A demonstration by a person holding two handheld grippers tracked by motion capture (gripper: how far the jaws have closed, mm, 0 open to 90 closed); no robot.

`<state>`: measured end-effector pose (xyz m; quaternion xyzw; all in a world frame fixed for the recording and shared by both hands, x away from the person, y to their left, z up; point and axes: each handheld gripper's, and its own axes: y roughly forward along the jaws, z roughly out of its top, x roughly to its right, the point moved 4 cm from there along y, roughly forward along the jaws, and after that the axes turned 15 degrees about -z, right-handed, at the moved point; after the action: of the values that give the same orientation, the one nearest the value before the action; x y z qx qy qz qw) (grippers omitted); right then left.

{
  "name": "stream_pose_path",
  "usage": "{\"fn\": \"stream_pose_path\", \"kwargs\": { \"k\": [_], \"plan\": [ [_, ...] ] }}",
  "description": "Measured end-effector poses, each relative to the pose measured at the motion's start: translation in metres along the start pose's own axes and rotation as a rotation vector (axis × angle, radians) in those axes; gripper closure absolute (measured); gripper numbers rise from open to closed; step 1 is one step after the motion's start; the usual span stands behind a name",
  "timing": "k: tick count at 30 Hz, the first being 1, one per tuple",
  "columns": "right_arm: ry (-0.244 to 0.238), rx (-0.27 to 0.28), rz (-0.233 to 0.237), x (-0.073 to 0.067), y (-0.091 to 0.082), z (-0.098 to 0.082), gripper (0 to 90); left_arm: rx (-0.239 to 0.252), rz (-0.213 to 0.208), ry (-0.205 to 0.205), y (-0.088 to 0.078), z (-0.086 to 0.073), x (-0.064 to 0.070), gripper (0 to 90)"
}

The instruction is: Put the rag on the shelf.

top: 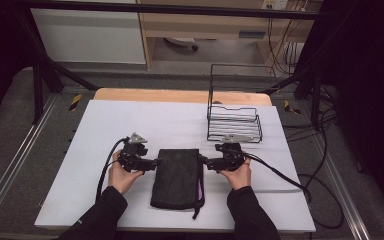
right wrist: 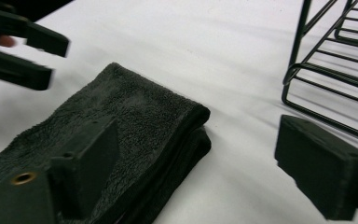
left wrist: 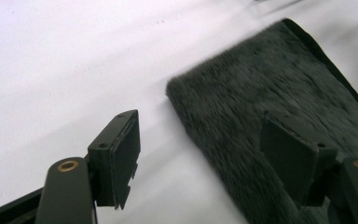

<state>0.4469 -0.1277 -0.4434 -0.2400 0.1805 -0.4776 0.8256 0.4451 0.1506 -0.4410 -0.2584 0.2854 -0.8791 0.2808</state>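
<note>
A folded black towel [top: 177, 177] is seen lying flat on the white sheet [top: 130, 125] that covers the table, toward the near edge and between the two hands. The left gripper [top: 156, 162] is held just at the towel's left edge, its jaws spread — in the left gripper view [left wrist: 200, 149] one jaw stands over the bare sheet and the other over the pile of the towel [left wrist: 270, 98], with nothing pinched between them. The right gripper [top: 202, 161] is held at the towel's right edge, its jaws likewise spread and empty; in the right gripper view [right wrist: 191, 172] the folded corner of the towel [right wrist: 135, 121] is shown lying on the sheet between them. A black wire basket [top: 232, 120] is seen standing beyond the right gripper, apart from the towel.
</note>
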Motion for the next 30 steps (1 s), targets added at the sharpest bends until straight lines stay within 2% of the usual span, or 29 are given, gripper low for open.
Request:
{"fn": "stream_pose_path", "kwargs": {
  "k": [2,4,7,11,16,22,26,28,30],
  "plan": [
    [0.005,-0.005,0.006,0.002,-0.003,-0.002,11.1,-0.01,0.022,-0.003,0.007,0.004,-0.005,32.7],
    [0.002,-0.01,0.01,0.004,-0.005,-0.005,9.9,0.002,0.022,-0.027,0.013,0.007,-0.009,37.0],
    [0.001,-0.014,0.021,0.005,-0.006,-0.011,9.2,-0.005,0.02,-0.056,0.023,0.007,-0.015,43.6],
    [-0.002,-0.019,0.026,0.005,-0.006,-0.014,8.6,-0.033,0.005,-0.083,0.032,0.003,-0.019,52.9],
    [0.02,-0.011,0.031,0.004,-0.003,-0.012,11.2,-0.038,-0.028,-0.101,0.035,0.001,-0.018,62.7],
    [-0.012,-0.041,0.015,-0.004,0.01,-0.01,15.5,-0.047,-0.041,-0.092,0.038,0.0,-0.017,69.6],
    [-0.028,-0.08,-0.003,-0.009,0.025,-0.007,18.8,-0.051,-0.046,-0.091,0.038,0.0,-0.015,74.1],
    [-0.018,-0.085,0.002,-0.01,0.031,-0.007,22.3,-0.05,-0.039,-0.086,0.039,0.0,-0.013,76.0],
    [-0.016,-0.101,-0.012,-0.01,0.038,-0.008,26.4,-0.05,-0.041,-0.088,0.039,-0.001,-0.013,77.0]
  ]
}}
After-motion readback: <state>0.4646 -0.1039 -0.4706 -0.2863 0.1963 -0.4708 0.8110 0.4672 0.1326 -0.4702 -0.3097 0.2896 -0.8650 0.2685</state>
